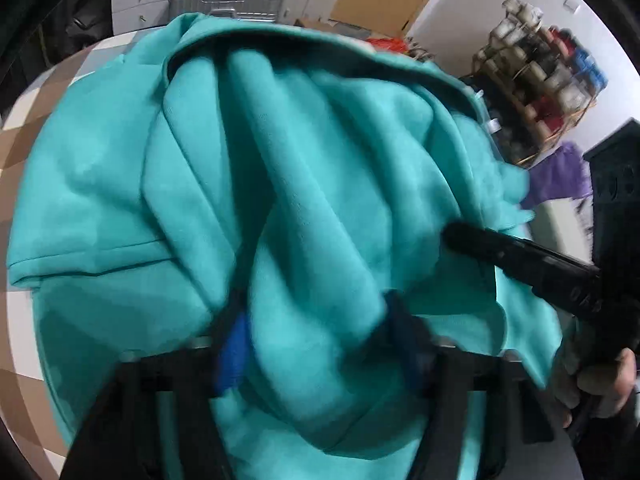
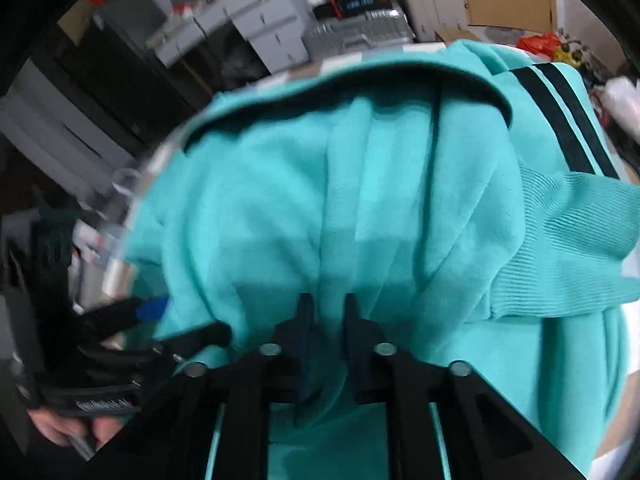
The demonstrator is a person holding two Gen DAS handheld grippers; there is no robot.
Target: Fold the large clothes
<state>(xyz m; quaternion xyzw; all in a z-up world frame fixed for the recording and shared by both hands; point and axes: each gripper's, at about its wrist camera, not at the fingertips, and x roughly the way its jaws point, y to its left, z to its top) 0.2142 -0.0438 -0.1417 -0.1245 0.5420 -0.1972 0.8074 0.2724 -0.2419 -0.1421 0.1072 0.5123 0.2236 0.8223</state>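
Left wrist view: checkered desk (image 1: pixel 24 132) at far left; teal sweatshirt (image 1: pixel 304 184) fills the centre, bunched, long axis unclear. Left hand-held gripper (image 1: pixel 316 344) at bottom centre, fabric pinched between its fingers. Right wrist view: right hand-held gripper (image 2: pixel 326 332) at bottom centre, clamped on a fold; ribbed cuff (image 2: pixel 568 240) at right.
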